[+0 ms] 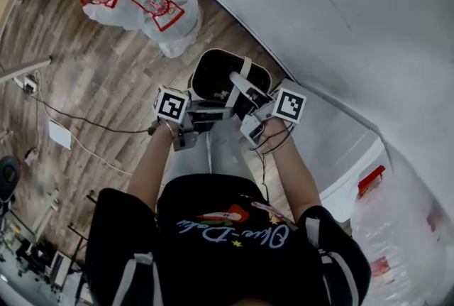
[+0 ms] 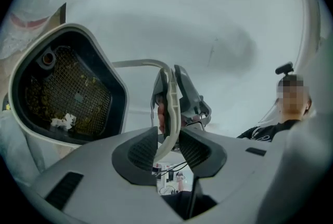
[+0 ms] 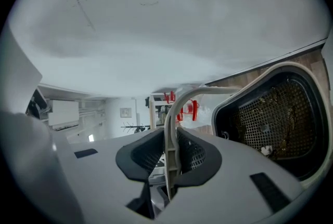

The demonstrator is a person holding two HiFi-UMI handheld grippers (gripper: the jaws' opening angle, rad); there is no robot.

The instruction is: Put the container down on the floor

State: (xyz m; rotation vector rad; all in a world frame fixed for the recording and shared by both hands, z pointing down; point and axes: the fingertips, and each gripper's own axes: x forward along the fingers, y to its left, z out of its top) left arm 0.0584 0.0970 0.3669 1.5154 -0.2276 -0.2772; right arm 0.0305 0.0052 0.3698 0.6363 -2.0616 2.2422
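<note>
a: where's the container (image 1: 213,79) right now?

b: hanging just ahead of both grippers, between them, mouth tipped up at me. it looks clear of the wooden floor (image 1: 106,84).

a: and the jaws?

b: left gripper (image 2: 169,147) is pinched narrow on the pale handle (image 2: 169,90). right gripper (image 3: 170,158) is the same, on the same strap.

a: what does the move turn on?

b: the floor's below. the right sits nearer the rim, so i'd lower both together.

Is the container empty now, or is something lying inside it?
Almost empty. The container shows its mesh bottom openly, with only small dark crumbs and one white scrap lying on it.
</note>
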